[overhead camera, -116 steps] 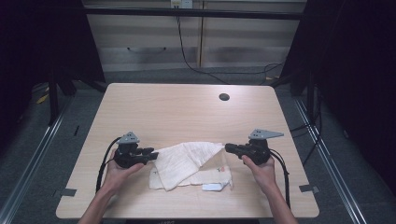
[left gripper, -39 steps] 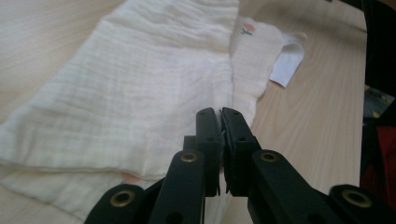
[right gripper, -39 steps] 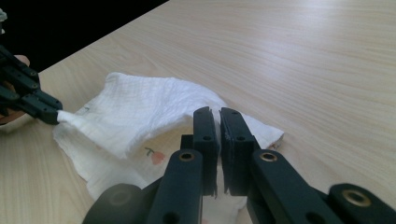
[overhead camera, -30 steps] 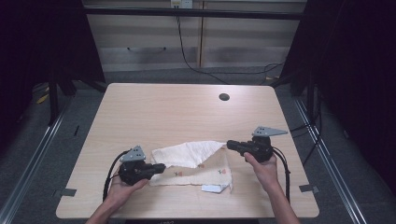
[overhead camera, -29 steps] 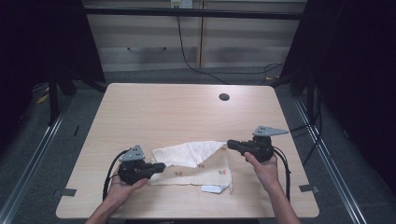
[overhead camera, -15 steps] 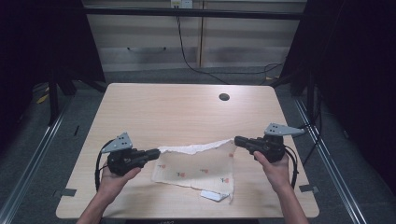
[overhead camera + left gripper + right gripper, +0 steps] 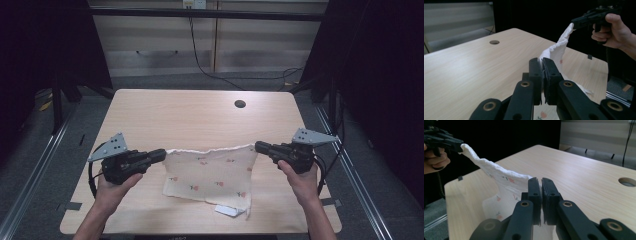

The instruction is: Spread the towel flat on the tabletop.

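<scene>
While both tools pinch its top edge, cloth (image 7: 215, 172) hangs above bare table (image 7: 190, 115).

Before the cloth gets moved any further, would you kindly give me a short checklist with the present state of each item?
1. Left tongs shut on a top corner of the white flower-printed cloth: ok.
2. Right tongs shut on the other top corner: ok.
3. Top edge stretched between them: ok, slightly wavy.
4. Cloth fully off the light wooden table: not ok, its lower edge rests there.
5. Cloth unfolded flat: cannot tell.

2 black grippers (image 7: 161, 156) — grey 3-cornered plates, brass rivets.
</scene>
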{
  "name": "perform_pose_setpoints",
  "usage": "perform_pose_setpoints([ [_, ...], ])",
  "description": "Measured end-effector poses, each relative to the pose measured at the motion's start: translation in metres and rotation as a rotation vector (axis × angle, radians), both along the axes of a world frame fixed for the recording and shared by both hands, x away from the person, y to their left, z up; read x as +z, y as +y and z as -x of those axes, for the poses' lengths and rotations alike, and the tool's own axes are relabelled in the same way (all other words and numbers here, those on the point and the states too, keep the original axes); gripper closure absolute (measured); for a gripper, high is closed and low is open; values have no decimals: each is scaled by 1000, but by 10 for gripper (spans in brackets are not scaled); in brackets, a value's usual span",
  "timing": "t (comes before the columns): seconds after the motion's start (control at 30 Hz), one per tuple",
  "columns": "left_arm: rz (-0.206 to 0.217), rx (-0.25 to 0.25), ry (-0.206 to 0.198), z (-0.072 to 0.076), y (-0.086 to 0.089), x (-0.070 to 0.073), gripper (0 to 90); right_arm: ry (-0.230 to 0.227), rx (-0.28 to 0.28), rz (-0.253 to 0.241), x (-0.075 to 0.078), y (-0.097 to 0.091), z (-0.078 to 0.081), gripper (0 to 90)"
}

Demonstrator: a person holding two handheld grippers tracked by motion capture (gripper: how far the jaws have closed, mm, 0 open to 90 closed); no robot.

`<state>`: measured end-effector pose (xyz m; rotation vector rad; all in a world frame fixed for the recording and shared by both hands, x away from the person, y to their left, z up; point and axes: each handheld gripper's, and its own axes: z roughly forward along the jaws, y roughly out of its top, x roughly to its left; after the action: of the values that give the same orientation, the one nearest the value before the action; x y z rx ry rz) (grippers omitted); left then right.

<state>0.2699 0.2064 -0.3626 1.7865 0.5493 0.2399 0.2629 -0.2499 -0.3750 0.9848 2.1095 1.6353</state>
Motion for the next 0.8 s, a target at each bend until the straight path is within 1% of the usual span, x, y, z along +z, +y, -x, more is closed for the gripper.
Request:
perform_pose_setpoints([
  [0.03, 5, 1, -17, 3, 1, 6, 864, -3, 5, -11, 2, 0, 1, 860],
  [0.07, 18, -1, -23, 4, 1, 10, 864, -9, 14, -20, 5, 0, 3, 860],
  [0.1, 21, 4, -26, 3, 3, 14, 864, -16, 15, -20, 8, 1, 4, 860],
  [0.13, 28, 12, -30, 0, 4, 17, 864, -22, 17, -21, 10, 1, 3, 860],
  [0.2, 42, 19, -7, -8, 5, 18, 864, -24, 11, -24, 13, 1, -1, 860],
  [0.23, 27, 33, 8, -17, 3, 15, 864, -22, 8, -29, 12, 0, -4, 860],
  [0.27, 9, 57, 16, -23, 2, 11, 864, -12, 3, -32, 10, 0, -12, 860],
  [0.33, 24, 69, 63, -37, 1, -2, 864, 3, -6, -23, 1, 0, -26, 860],
  [0.4, -9, 104, 86, -47, -1, -16, 864, 39, -15, -13, -10, 1, -40, 860],
  [0.47, -58, 131, 86, -54, -1, -30, 864, 66, -25, 9, -22, 3, -49, 859],
  [0.5, -60, 142, 113, -58, -1, -41, 864, 75, -27, 14, -25, 4, -52, 860],
  [0.53, -51, 144, 137, -62, 0, -50, 864, 87, -31, 25, -30, 5, -55, 859],
  [0.6, -66, 155, 153, -65, 1, -59, 864, 100, -38, 42, -36, 8, -59, 859],
  [0.63, -60, 159, 168, -68, 2, -63, 864, 104, -40, 46, -38, 9, -61, 859],
  [0.67, -58, 166, 172, -70, 2, -65, 864, 105, -48, 52, -40, 12, -64, 858],
  [0.73, -54, 176, 183, -78, 3, -66, 864, 117, -46, 55, -42, 15, -70, 858],
  [0.8, -49, 183, 194, -86, 2, -68, 864, 126, -53, 74, -45, 19, -77, 858],
])
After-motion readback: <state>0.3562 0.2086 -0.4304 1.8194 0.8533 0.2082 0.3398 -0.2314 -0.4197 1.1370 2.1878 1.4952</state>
